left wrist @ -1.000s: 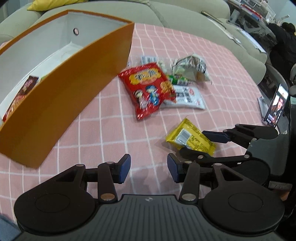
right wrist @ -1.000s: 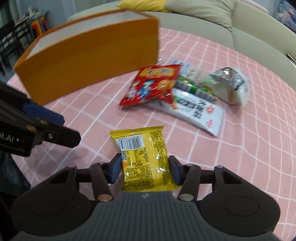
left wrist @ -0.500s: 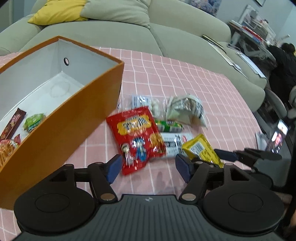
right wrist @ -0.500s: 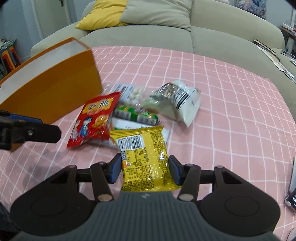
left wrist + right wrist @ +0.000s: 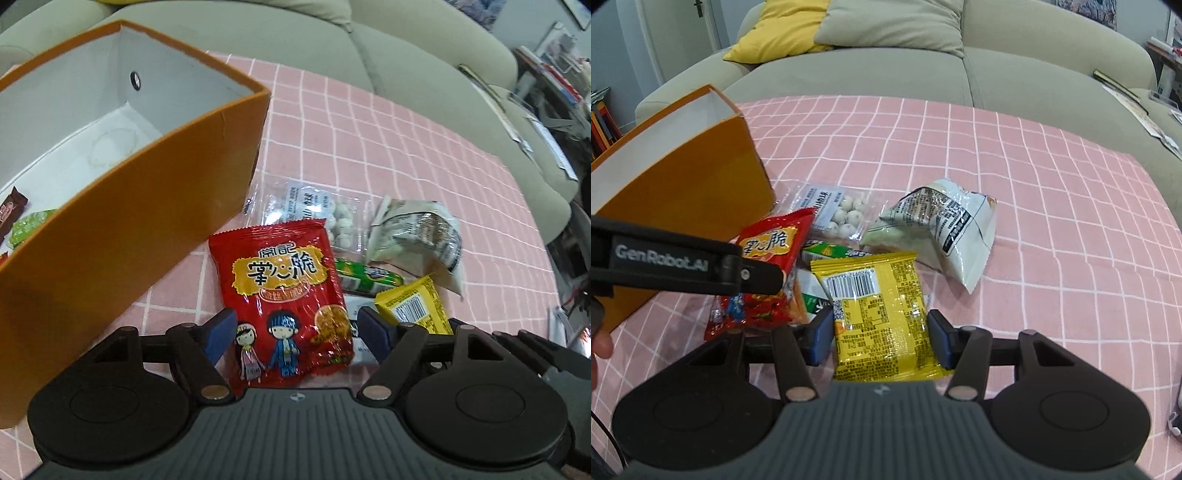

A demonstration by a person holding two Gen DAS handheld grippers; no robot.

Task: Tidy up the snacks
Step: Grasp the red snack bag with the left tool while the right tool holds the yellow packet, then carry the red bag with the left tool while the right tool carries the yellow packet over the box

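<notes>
Orange box [image 5: 122,236] edge borders red packet [image 5: 284,299] between left tool [image 5: 297,332] fingers.

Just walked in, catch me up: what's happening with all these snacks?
Someone is sorting snacks into the orange box. The right gripper grips a yellow packet above the pile. The left gripper has its jaws open around the red packet on the pink checked cloth. Several packets remain outside.
</notes>
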